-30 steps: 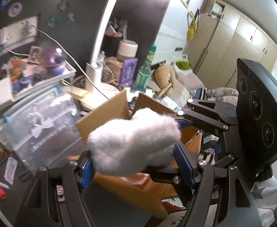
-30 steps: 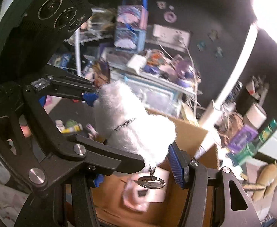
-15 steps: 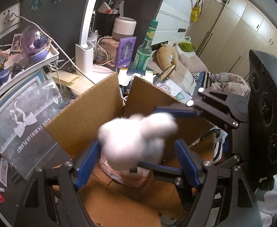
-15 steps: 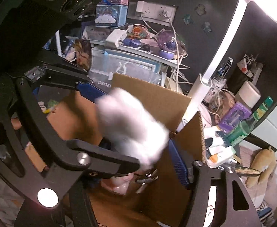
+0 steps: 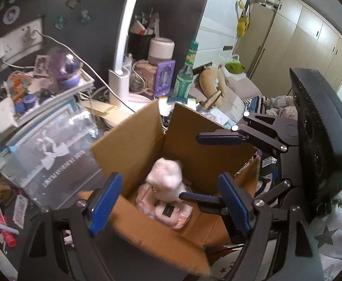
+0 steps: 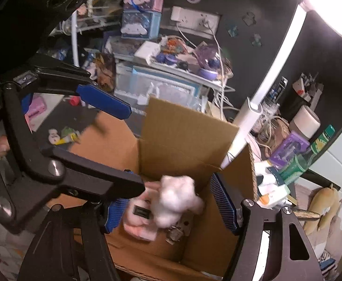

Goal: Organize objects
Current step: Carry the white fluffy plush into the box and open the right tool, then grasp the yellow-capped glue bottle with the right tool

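A white fluffy plush toy [image 5: 167, 180] lies inside an open cardboard box [image 5: 133, 140], on top of a pink pouch [image 5: 171, 213]. It also shows in the right wrist view [image 6: 175, 201], blurred, inside the same box [image 6: 185, 135]. My left gripper [image 5: 168, 201] is open above the box, with its blue fingers [image 5: 105, 199] on either side of the toy and apart from it. My right gripper [image 6: 171, 206] is open too. In the left wrist view the right gripper [image 5: 208, 168] hangs over the box.
A white desk lamp [image 5: 121, 46], a green bottle [image 5: 185, 75] and a purple box [image 5: 164, 77] stand behind the box. A cluttered shelf [image 5: 42, 93] and clear storage bin [image 5: 49, 149] stand left. A bed with plush toys [image 5: 213, 79] lies at the back right.
Both grippers held the white plush toy over the box, then opened. The toy dropped into the box onto the pink pouch.
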### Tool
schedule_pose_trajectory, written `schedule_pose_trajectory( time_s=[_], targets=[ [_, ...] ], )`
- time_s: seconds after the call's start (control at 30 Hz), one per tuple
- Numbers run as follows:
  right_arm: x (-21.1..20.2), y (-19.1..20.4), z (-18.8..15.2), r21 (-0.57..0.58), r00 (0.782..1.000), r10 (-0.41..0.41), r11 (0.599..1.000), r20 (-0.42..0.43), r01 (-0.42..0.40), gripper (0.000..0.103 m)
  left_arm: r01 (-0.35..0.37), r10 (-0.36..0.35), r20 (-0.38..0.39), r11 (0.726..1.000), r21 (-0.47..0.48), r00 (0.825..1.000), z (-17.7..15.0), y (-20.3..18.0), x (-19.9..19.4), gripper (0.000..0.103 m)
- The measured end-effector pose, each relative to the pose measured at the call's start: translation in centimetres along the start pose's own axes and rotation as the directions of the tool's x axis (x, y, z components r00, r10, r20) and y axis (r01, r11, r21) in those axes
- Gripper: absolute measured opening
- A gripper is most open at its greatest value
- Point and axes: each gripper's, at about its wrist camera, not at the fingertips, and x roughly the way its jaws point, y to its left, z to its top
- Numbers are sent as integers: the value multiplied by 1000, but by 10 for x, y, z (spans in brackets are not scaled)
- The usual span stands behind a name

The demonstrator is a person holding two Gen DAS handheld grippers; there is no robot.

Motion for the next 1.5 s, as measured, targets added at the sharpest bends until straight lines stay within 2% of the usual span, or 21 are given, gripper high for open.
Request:
schedule_pose_trajectory(
  time_s=[0.13, 0.27, 0.4, 0.47, 0.57, 0.67, 0.83, 0.9, 1.03, 1.1, 1.3, 1.5],
  targets=[
    [-12, 23, 12, -21, 995, 66, 998, 72, -64, 65, -43, 44, 70, 999, -13, 997, -16, 14, -37, 82],
    [-17, 61, 26, -67, 979, 166, 985, 122, -159, 65, -102, 110, 142, 993, -59, 984, -41, 36, -75, 86],
    [-14, 103, 34, -118, 951, 278, 958, 135, -263, 65, -179, 202, 181, 975, -132, 963, -77, 62, -103, 86],
    [-5, 126, 37, -138, 929, 347, 934, 131, -329, 65, -226, 258, 186, 958, -178, 948, -100, 77, -113, 86],
    [14, 153, 37, -130, 896, 429, 900, 113, -415, 65, -262, 308, 182, 935, -239, 934, -132, 96, -122, 86],
    [43, 173, 34, -87, 879, 469, 882, 86, -463, 65, -278, 338, 176, 914, -295, 925, -160, 112, -126, 86],
    [108, 193, 27, 24, 885, 465, 885, 24, -466, 64, -311, 389, 176, 883, -351, 904, -206, 134, -127, 86],
    [127, 193, 24, 55, 889, 459, 887, 8, -458, 59, -306, 387, 167, 877, -369, 907, -220, 142, -124, 86],
    [167, 195, 26, 104, 921, 389, 917, -18, -385, 52, -276, 367, 159, 868, -412, 917, -241, 153, -120, 86],
    [181, 194, 28, 120, 926, 376, 921, -27, -370, 50, -269, 362, 153, 864, -426, 919, -245, 155, -118, 86],
    [195, 199, 30, 78, 948, 315, 947, -41, -311, 50, -252, 345, 146, 862, -439, 927, -253, 161, -114, 86],
    [191, 196, 21, 19, 966, 251, 968, -65, -251, 44, -244, 333, 141, 867, -434, 932, -253, 163, -110, 86]
  ],
)
